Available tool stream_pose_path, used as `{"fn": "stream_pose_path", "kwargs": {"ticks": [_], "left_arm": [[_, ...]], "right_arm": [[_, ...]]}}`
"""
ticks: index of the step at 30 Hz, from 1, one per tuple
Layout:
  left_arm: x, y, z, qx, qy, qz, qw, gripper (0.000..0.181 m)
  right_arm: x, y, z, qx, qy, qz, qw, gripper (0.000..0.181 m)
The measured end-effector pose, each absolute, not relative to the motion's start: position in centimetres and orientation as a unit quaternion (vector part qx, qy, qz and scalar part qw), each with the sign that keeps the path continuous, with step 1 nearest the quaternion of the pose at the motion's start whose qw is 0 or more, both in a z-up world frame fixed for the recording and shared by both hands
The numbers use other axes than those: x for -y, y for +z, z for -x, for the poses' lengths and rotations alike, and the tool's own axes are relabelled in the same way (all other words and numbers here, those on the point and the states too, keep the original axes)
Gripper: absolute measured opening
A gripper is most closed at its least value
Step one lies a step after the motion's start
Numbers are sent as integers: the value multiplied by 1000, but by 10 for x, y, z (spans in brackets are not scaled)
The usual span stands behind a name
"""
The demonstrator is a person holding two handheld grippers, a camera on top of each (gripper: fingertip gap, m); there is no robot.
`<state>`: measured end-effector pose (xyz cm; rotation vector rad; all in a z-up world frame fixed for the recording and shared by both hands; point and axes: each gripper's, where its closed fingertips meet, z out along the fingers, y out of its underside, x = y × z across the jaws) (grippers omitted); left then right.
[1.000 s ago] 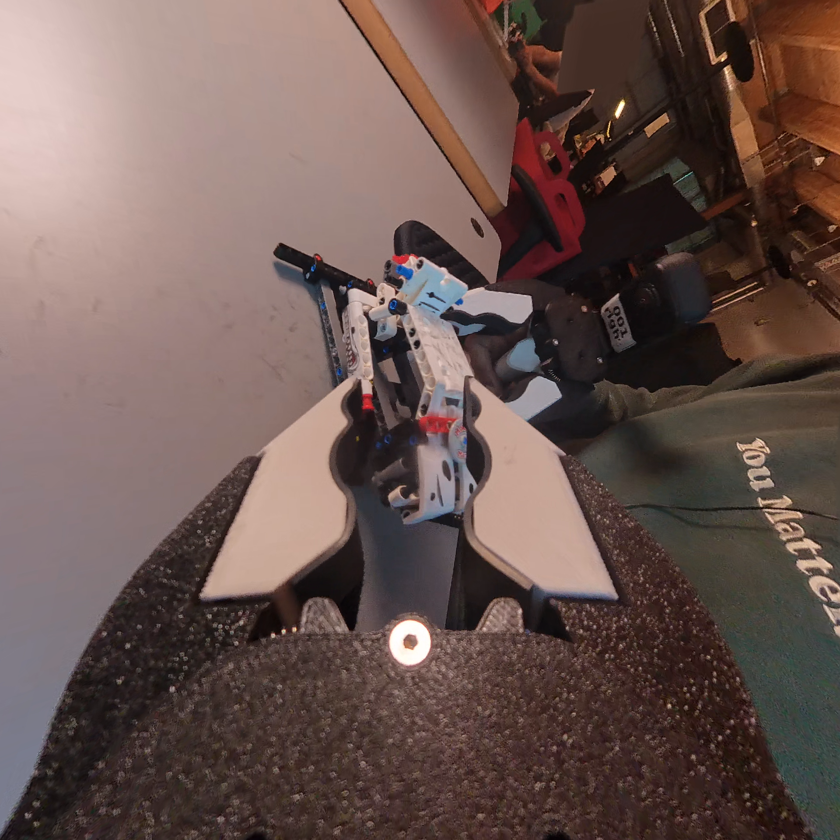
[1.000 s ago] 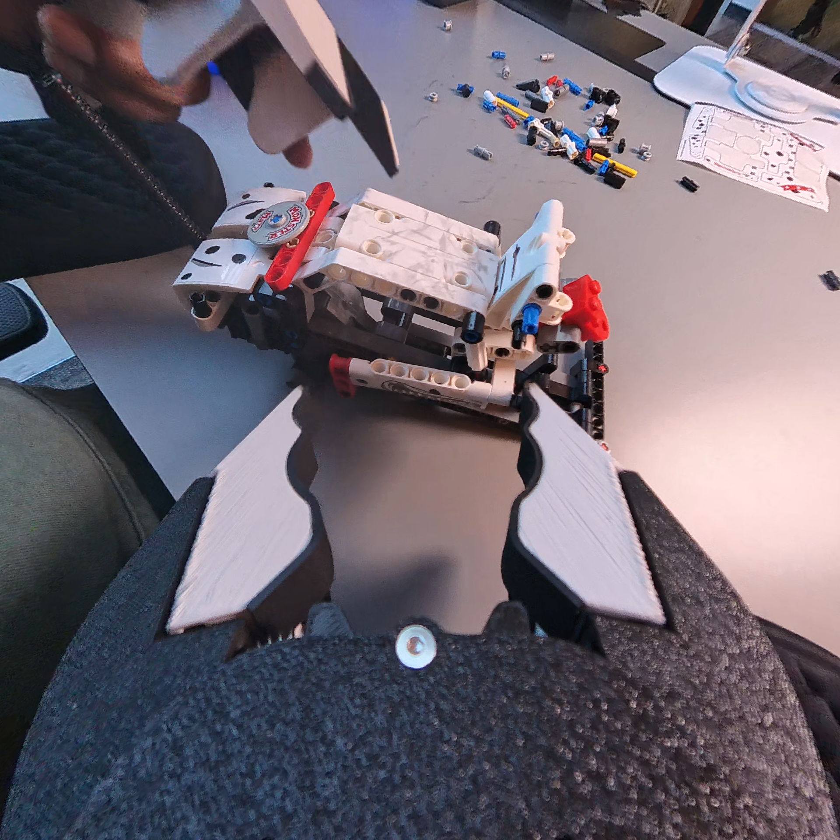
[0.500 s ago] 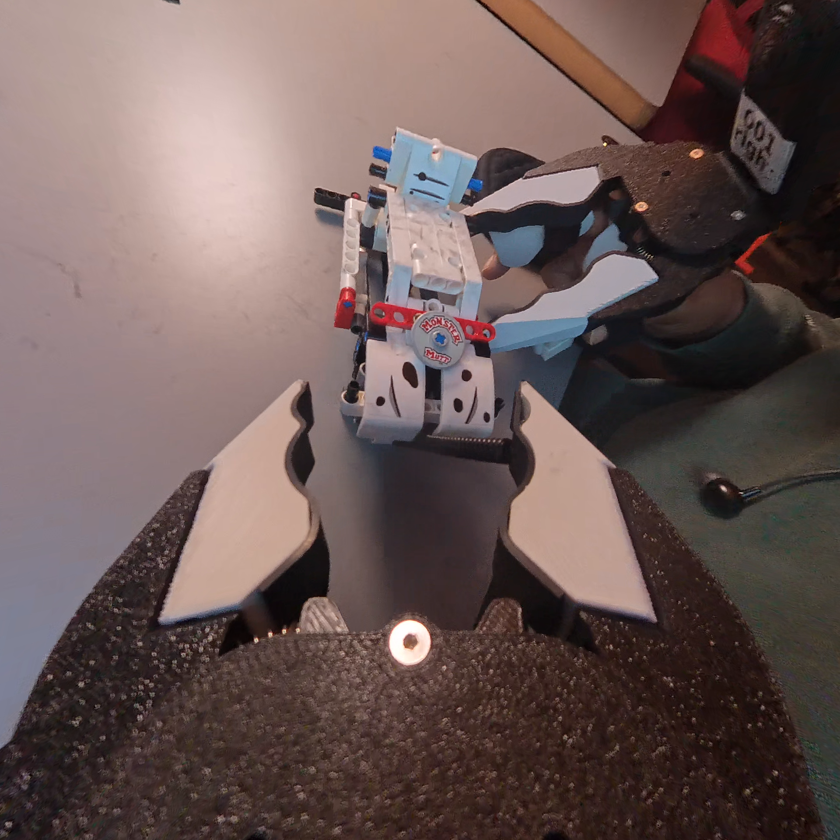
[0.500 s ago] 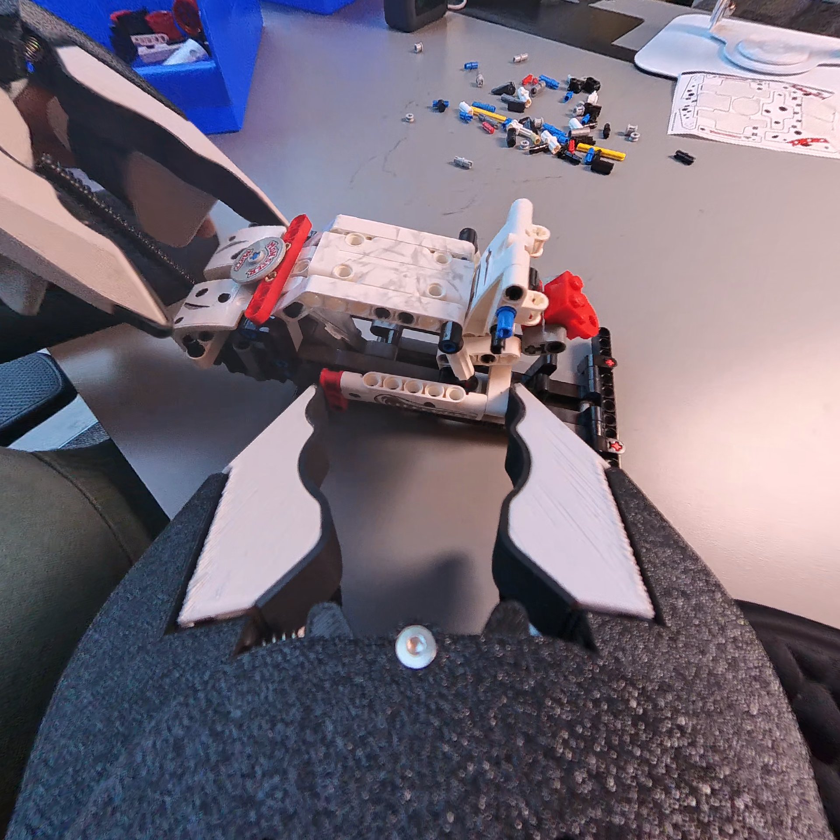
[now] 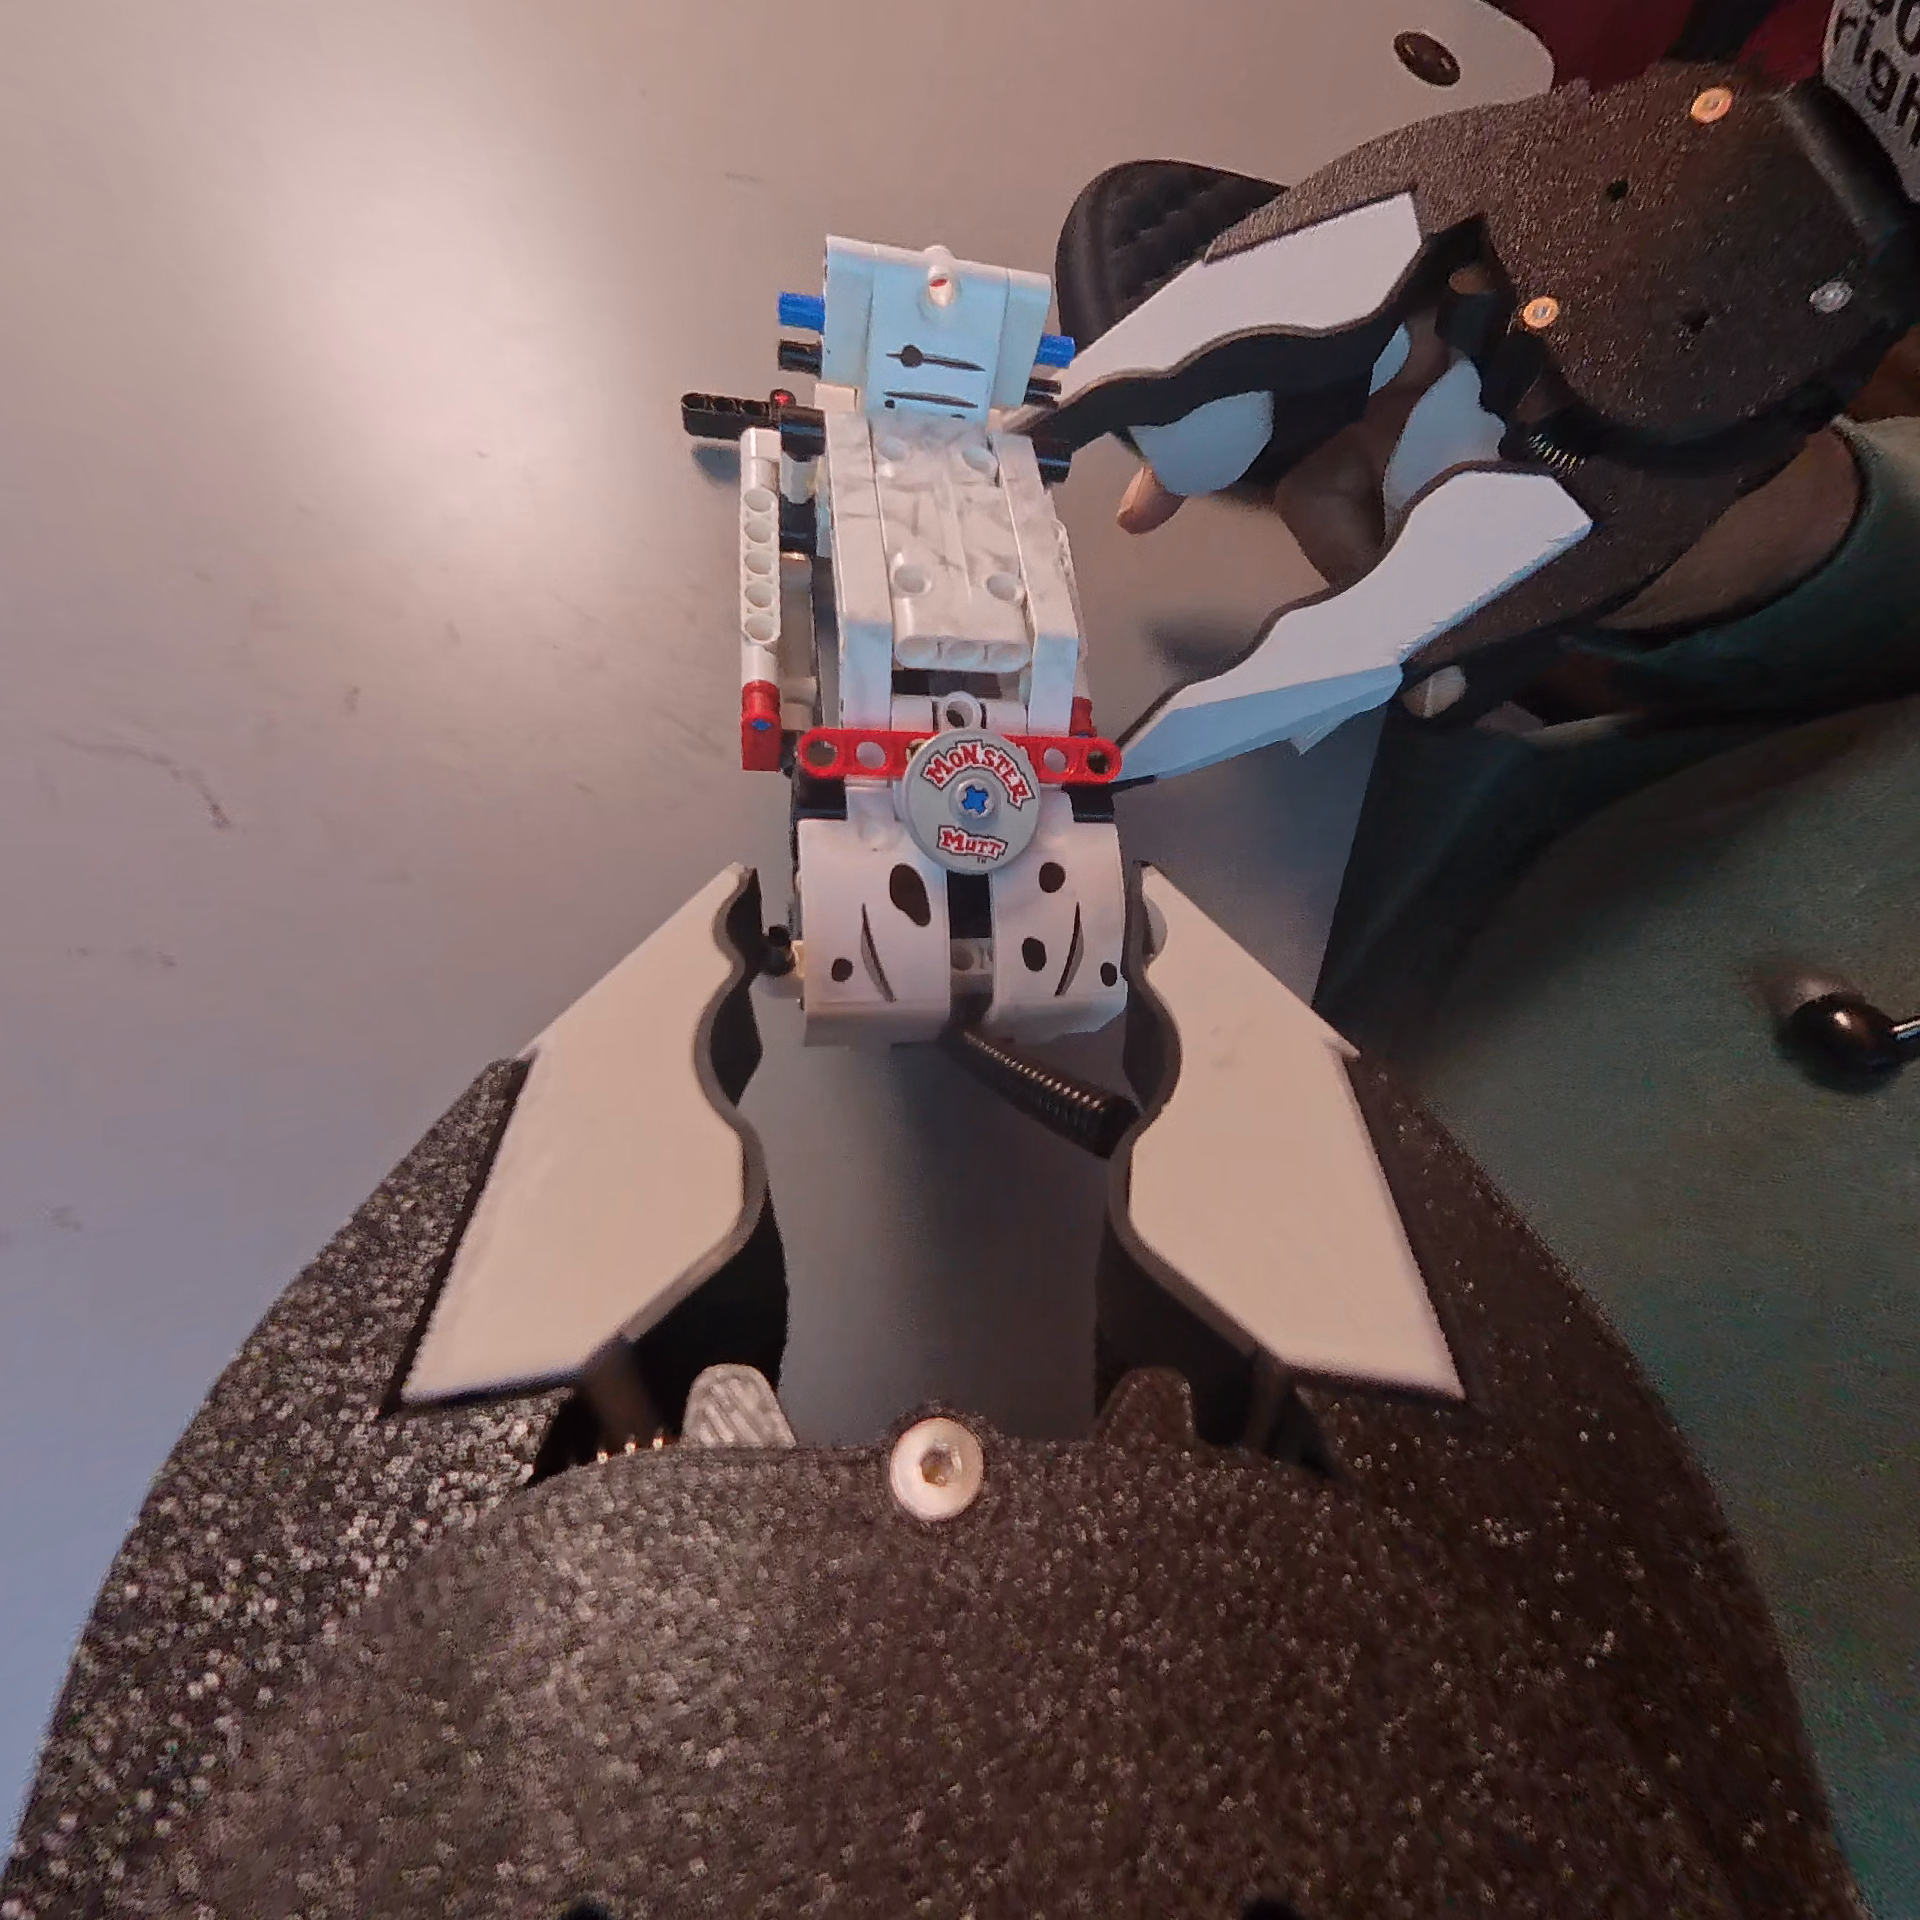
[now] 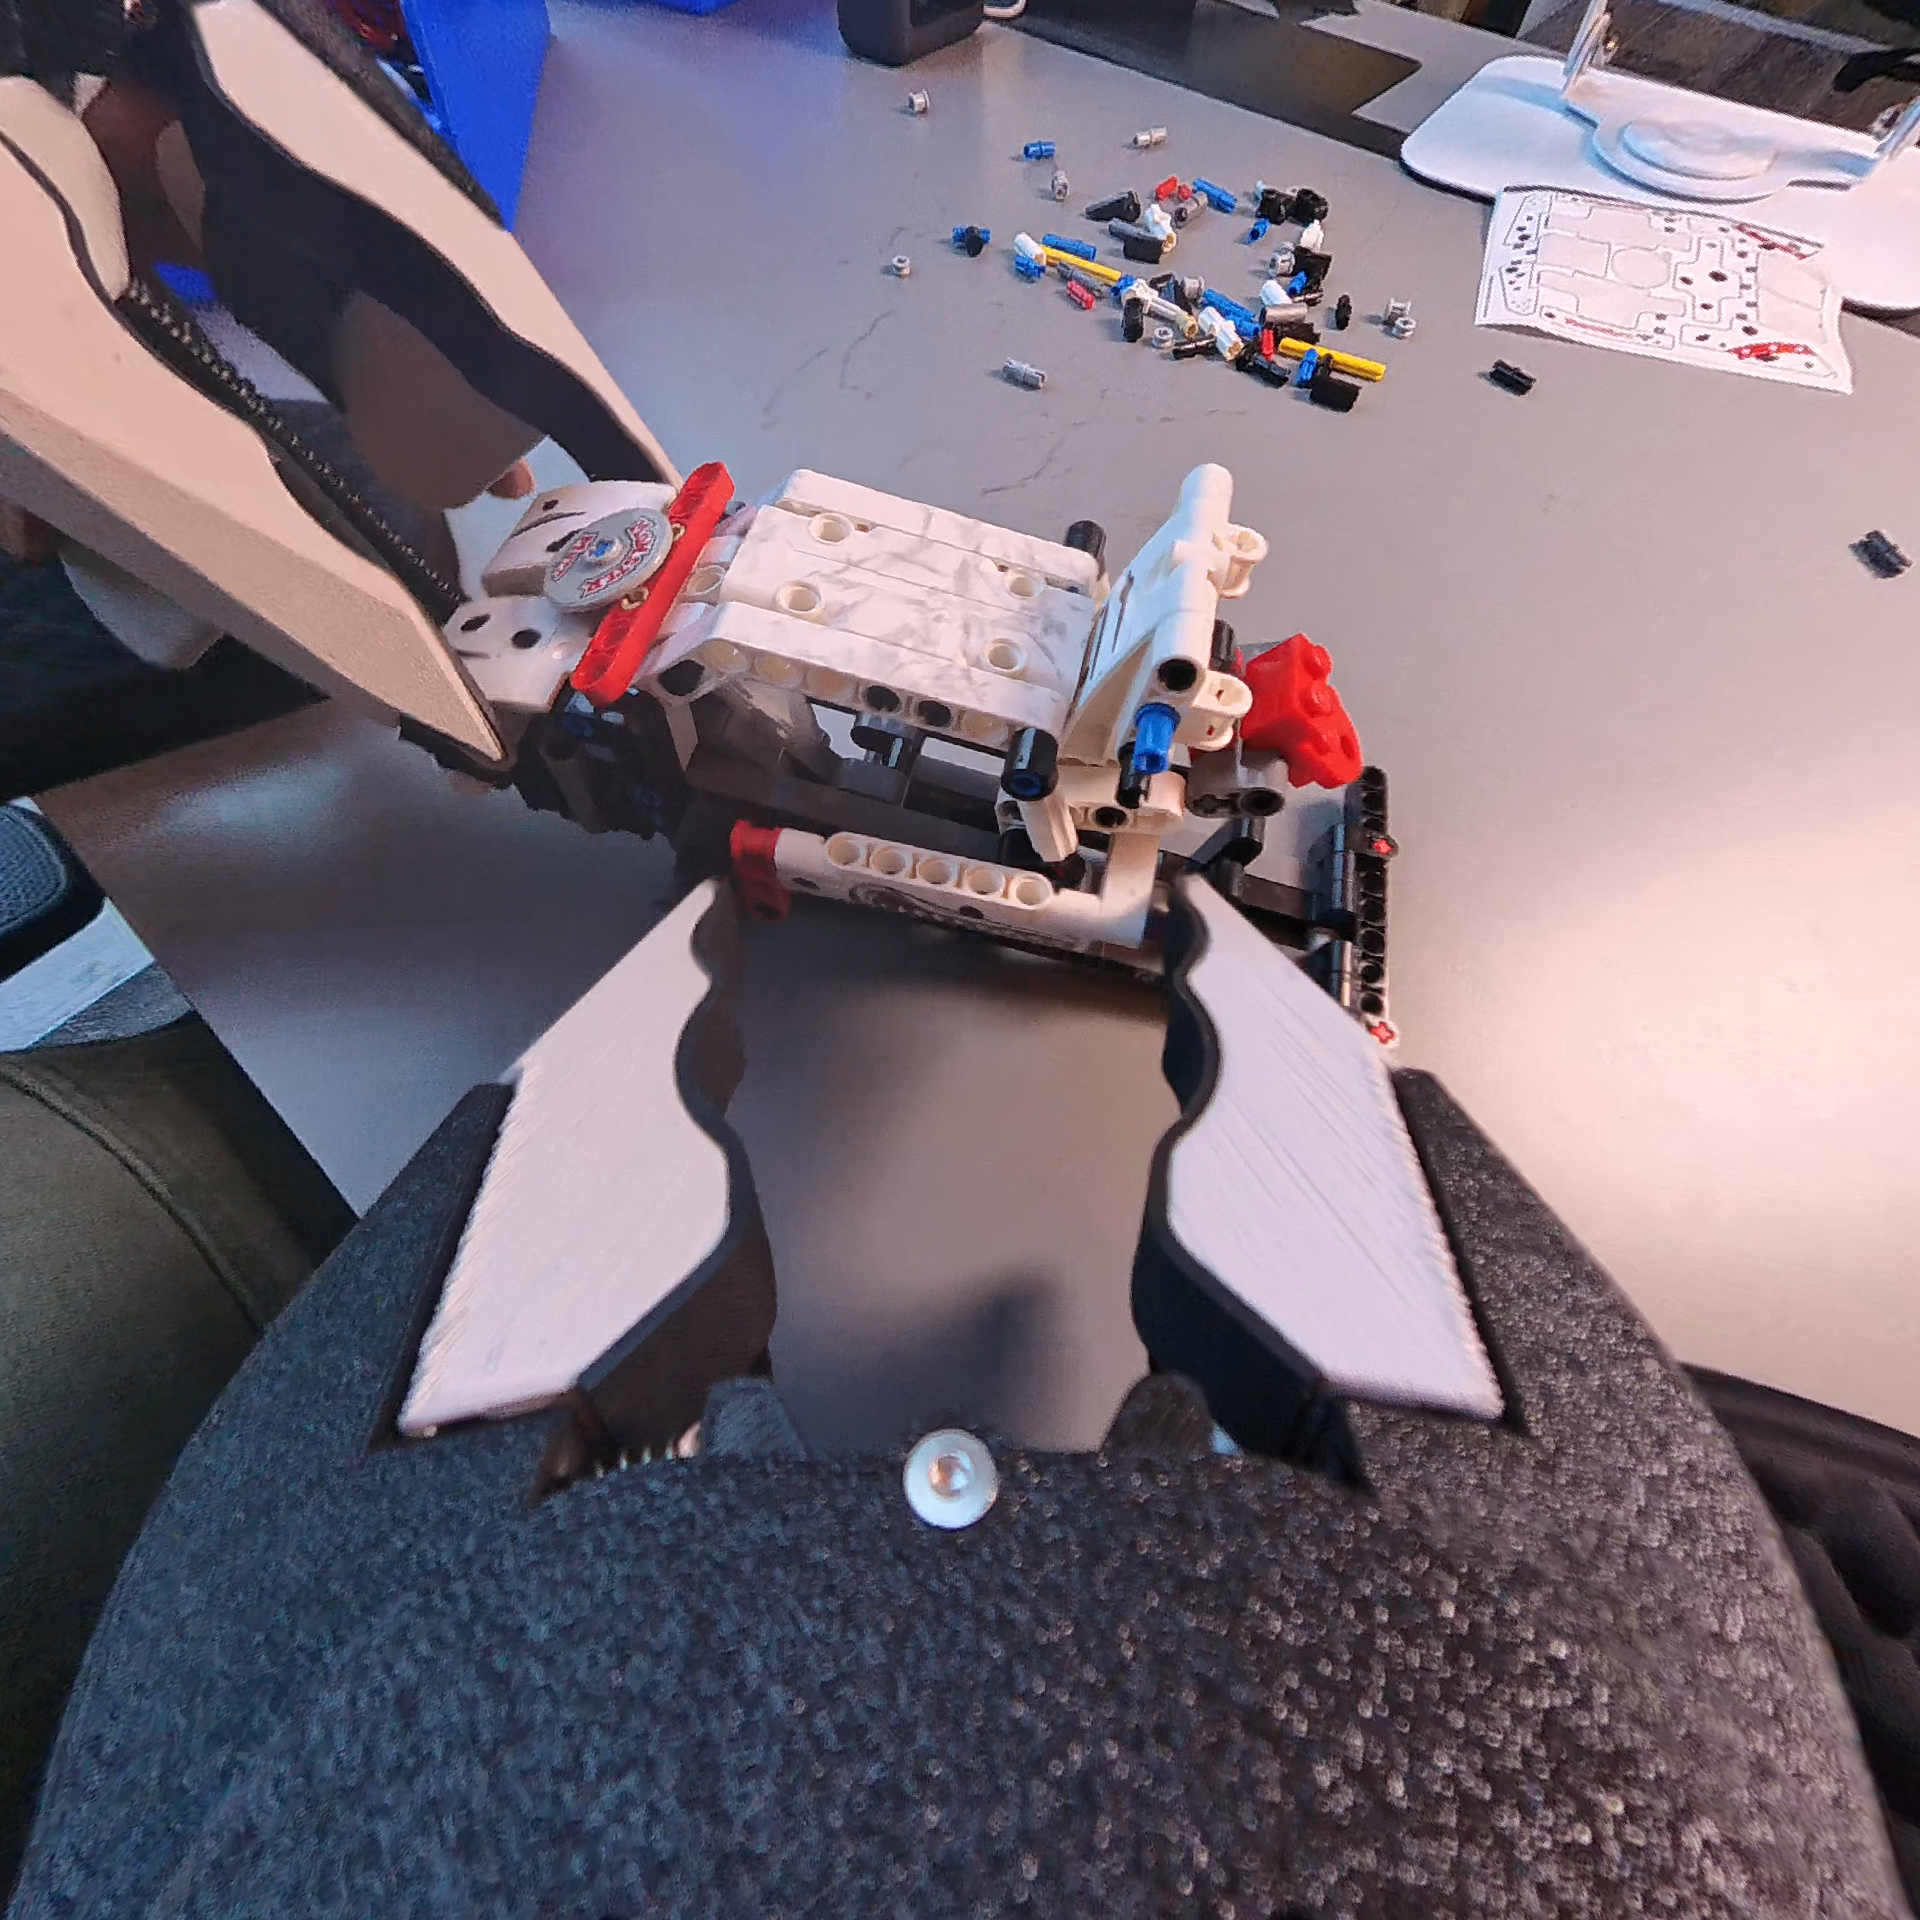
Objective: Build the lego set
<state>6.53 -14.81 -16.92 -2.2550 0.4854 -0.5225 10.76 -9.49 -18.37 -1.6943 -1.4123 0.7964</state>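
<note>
The partly built white lego truck (image 5: 940, 582) lies on the grey table (image 5: 312, 520), with a red beam and a round grey badge across its spotted front. My left gripper (image 5: 943, 914) is open, one finger on each side of the truck's front end. It also shows in the right wrist view (image 6: 343, 468) at the upper left. My right gripper (image 6: 951, 904) is open, its fingertips just short of the truck's (image 6: 914, 644) near side, by the white holed beam. In the left wrist view the right gripper (image 5: 1086, 582) shows beside the truck's right flank.
A scatter of small loose lego pieces (image 6: 1195, 281) lies farther back on the table. A sticker sheet (image 6: 1652, 281) and a white stand base (image 6: 1662, 135) are at the back right. A blue bin (image 6: 468, 94) stands at the back left. The person's green clothing (image 5: 1662, 1091) is at the table edge.
My left gripper opened wider and came down from above to straddle the truck's front end. My right gripper moved a little closer to the truck's side. The truck stayed on the table.
</note>
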Motion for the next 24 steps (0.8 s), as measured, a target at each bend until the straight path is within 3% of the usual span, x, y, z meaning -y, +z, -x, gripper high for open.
{"fn": "stream_pose_path", "kwargs": {"ticks": [4,10,18,22,24], "left_arm": [[142,-170,-46,-242,-215,876,356,69],[121,-167,-13,-372,-231,833,340,69],[64,-161,34,-376,-156,839,361,71],[47,-147,48,-308,-124,836,436,68],[47,-135,51,-263,-133,826,480,67]], "right_arm": [[101,-172,-120,584,341,647,351,88],[73,-148,-129,687,348,547,329,83],[33,-171,-76,778,339,468,246,91],[21,-182,-56,784,321,469,250,63],[22,-182,-55,773,329,478,254,59]]}}
